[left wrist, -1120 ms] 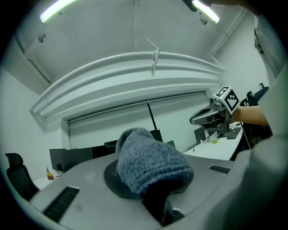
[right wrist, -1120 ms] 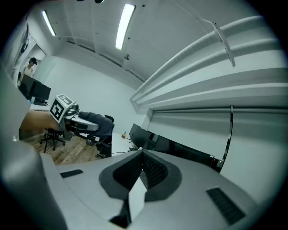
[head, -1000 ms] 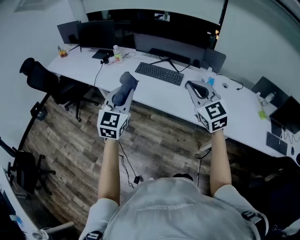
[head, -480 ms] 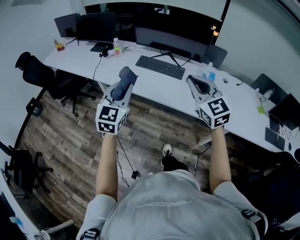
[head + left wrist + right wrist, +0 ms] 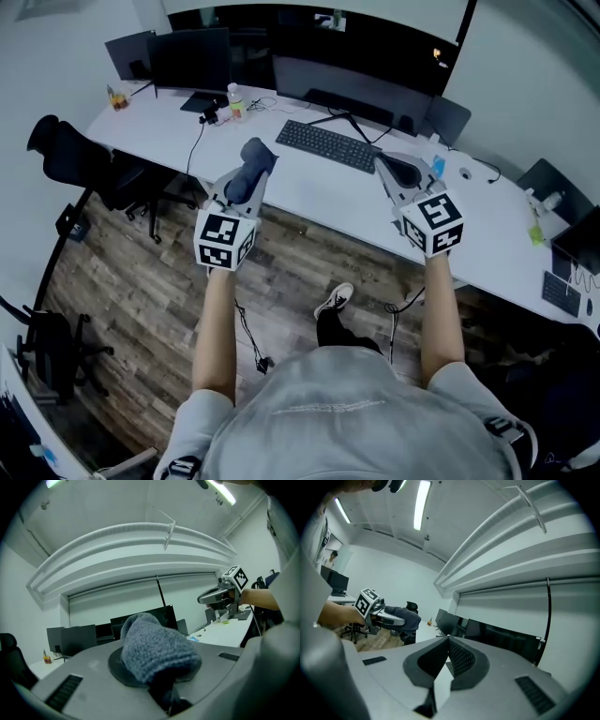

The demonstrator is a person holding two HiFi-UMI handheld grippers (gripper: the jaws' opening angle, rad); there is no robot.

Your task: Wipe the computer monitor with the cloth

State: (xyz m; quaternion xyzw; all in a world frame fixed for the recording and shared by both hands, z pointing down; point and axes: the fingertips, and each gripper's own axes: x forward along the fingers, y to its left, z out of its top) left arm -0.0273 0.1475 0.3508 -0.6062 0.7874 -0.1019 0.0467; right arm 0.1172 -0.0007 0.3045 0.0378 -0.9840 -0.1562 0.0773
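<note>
The left gripper squeezes a fuzzy blue-grey cloth; the right gripper is pinched closed on nothing.

Both are held up near the front edge of the white desk. The monitor stands at the back edge, behind the keyboard, well away from the cloth. It is wide and dark, looks switched off, and sits on thin legs. I think the job now is bringing the cloth to the screen. To do it well, step close, hold the cloth tight, press its soft side lightly so the screen does not wobble, and rub from side to side.
</note>
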